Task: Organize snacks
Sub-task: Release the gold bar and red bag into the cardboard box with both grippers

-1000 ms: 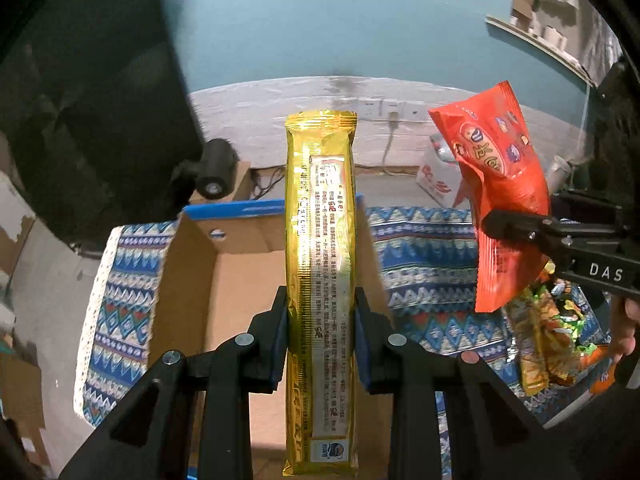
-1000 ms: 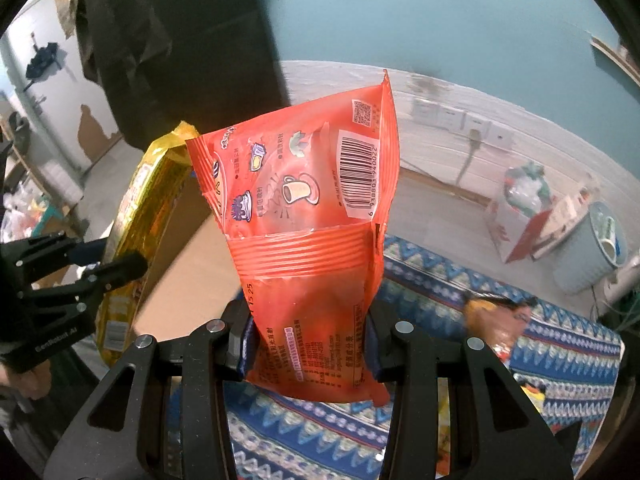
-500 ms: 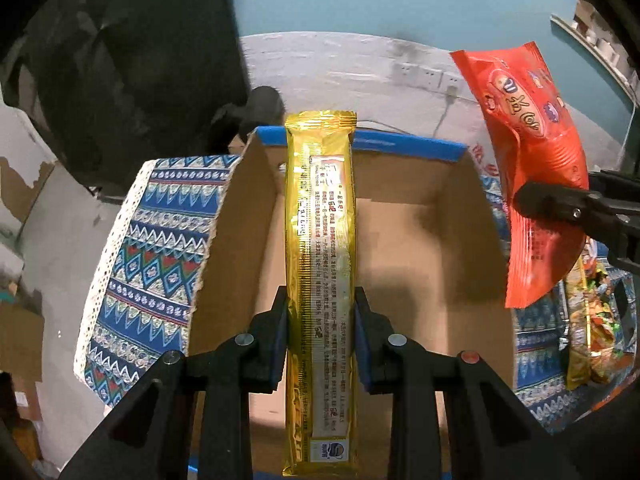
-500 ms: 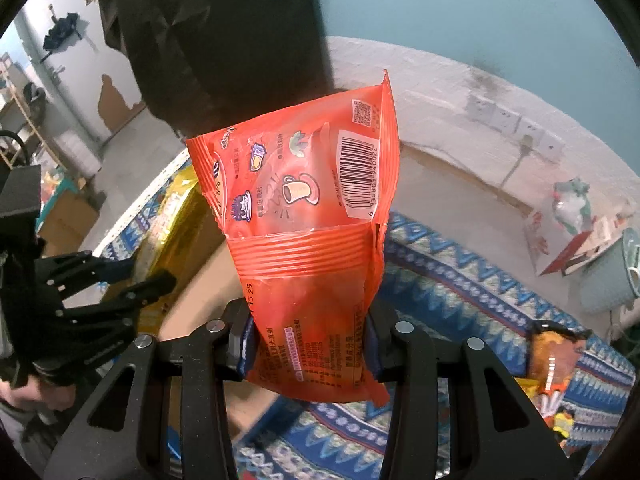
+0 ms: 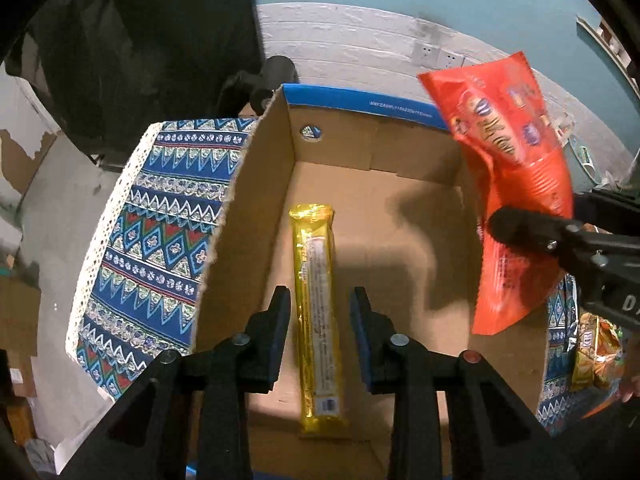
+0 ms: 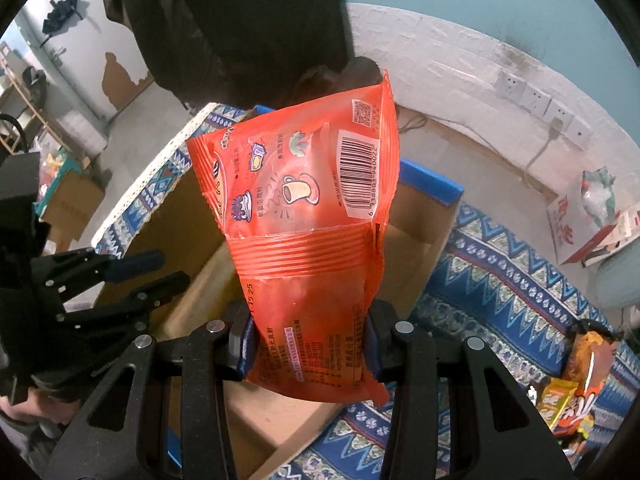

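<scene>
A long gold snack pack [image 5: 318,320] lies flat on the floor of an open cardboard box [image 5: 420,216] with a blue rim. My left gripper [image 5: 320,300] is open above the pack, with its fingers either side of it and apart from it. My right gripper [image 6: 308,344] is shut on an orange-red snack bag [image 6: 304,232] and holds it upright over the box's right side. The bag also shows in the left wrist view [image 5: 516,184]. The left gripper shows in the right wrist view [image 6: 152,268] at the left.
The box stands on a blue patterned tablecloth [image 5: 160,236] with a lace edge. Several loose snack packs [image 6: 576,392] lie on the cloth to the right of the box. A white brick wall with sockets [image 6: 532,96] is behind. A red and white carton [image 6: 592,220] sits on the floor.
My left gripper has opened and let go of the gold pack, which now lies on the box floor. My right gripper has carried the orange-red bag closer over the box.
</scene>
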